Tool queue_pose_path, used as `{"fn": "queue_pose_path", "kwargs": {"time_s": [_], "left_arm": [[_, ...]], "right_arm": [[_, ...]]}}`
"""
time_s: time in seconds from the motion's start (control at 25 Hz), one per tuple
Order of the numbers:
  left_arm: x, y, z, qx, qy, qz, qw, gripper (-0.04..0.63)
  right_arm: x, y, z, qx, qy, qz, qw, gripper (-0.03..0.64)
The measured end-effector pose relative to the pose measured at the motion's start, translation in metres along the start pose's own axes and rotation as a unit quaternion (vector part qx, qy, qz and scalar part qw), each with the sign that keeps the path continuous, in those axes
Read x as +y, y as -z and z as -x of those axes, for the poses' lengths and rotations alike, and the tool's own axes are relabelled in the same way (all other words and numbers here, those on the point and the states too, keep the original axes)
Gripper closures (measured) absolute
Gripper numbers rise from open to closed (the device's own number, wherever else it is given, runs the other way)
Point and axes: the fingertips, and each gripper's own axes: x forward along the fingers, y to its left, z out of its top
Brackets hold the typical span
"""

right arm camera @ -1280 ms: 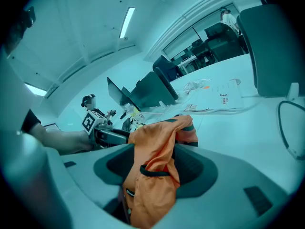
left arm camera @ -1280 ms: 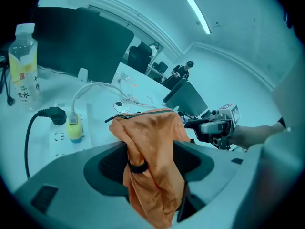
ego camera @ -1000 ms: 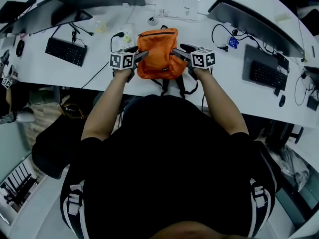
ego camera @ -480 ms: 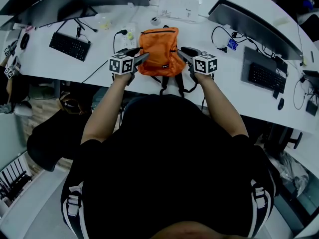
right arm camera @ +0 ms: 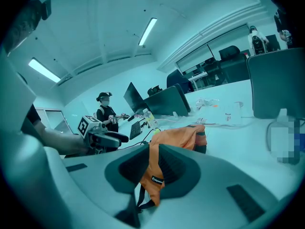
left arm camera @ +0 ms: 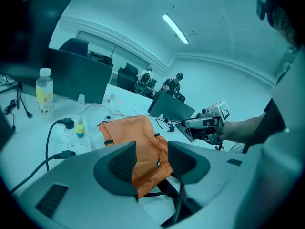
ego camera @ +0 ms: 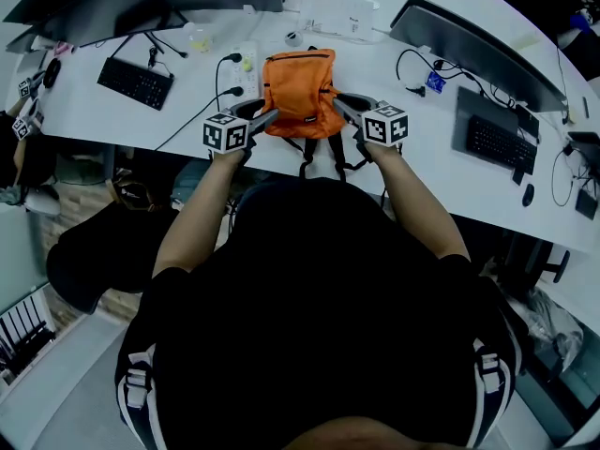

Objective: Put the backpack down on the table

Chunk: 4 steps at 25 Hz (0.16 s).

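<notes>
A white curved table (ego camera: pixel 422 148) fills the top of the head view, with dark monitors (ego camera: pixel 478 50) along its far side. Just above the middle of that frame, near the table's front edge, is the orange backpack (ego camera: pixel 300 92). Its black straps (ego camera: pixel 323 157) trail over the edge towards the person. Whether its underside touches the table cannot be told.

The left gripper (ego camera: pixel 268 114) meets the backpack's left side and the right gripper (ego camera: pixel 339 105) its right side, each pointing inward and slightly down.

In the left gripper view the left gripper (left arm camera: pixel 151 162) has its jaws fairly wide and closing. A thick fold of orange fabric fills the gap between the pads (a lower corner of the bag, by the look of it). In the right gripper view the right gripper (right arm camera: pixel 152 168) has its jaws narrow and closing. They pinch a thin fold that carries a small dark label.

Keyboards (ego camera: pixel 136 81) lie at the upper left and right of the head view. A white power strip (ego camera: pixel 242 64) sits just left of the backpack.
</notes>
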Motion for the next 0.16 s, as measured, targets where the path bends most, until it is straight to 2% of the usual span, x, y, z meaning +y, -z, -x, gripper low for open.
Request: {"fn": "queue_pose_path", "kwargs": {"time_s": [0.16], "left_arm": [[-0.0084,-0.0094,0.0108,-0.030,-0.005,-0.026,0.9992,0.413]], "right_arm": [[0.0104,-0.0004,0.0057,-0.007,-0.010,0.001,1.000,0.557]]}}
